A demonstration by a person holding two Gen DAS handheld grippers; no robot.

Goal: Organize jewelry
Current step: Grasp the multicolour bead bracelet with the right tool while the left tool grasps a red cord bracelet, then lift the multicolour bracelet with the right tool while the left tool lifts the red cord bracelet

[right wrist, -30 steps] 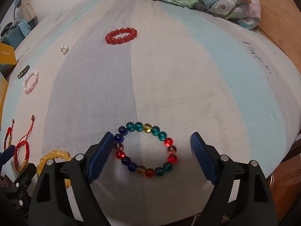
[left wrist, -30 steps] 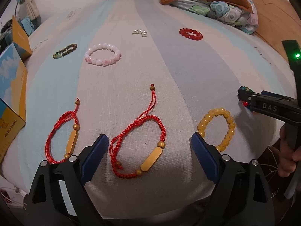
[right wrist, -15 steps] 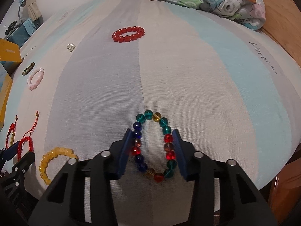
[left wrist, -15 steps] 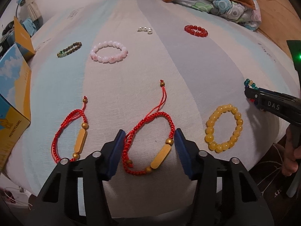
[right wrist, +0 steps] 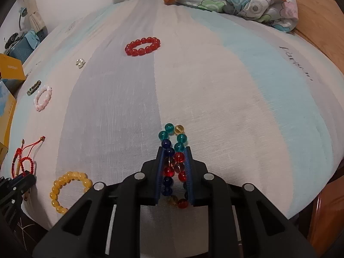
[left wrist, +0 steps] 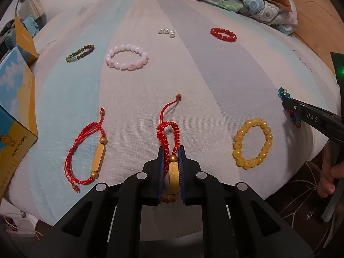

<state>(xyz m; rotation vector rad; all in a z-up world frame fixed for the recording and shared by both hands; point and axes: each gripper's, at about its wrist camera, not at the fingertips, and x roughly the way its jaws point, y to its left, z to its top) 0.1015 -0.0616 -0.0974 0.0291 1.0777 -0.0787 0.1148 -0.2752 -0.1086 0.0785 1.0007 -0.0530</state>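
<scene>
Left gripper (left wrist: pixel 171 165) has just closed, pinching the red cord bracelet (left wrist: pixel 169 137); right gripper (right wrist: pixel 175 167), at three o'clock, squeezes the multicolored bead bracelet (right wrist: pixel 174 161). Lift both gently off the bed (right wrist: pixel 215 90), straight up.

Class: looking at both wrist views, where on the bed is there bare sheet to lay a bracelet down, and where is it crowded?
Bare: the wide stretch right of the red bead bracelet, toward the quilt. Crowded: the near edge, with both cord bracelets and the yellow bracelet.

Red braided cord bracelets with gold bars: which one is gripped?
The red braided cord bracelet squeezed narrow in the left gripper; its twin lies loose leftward.
</scene>
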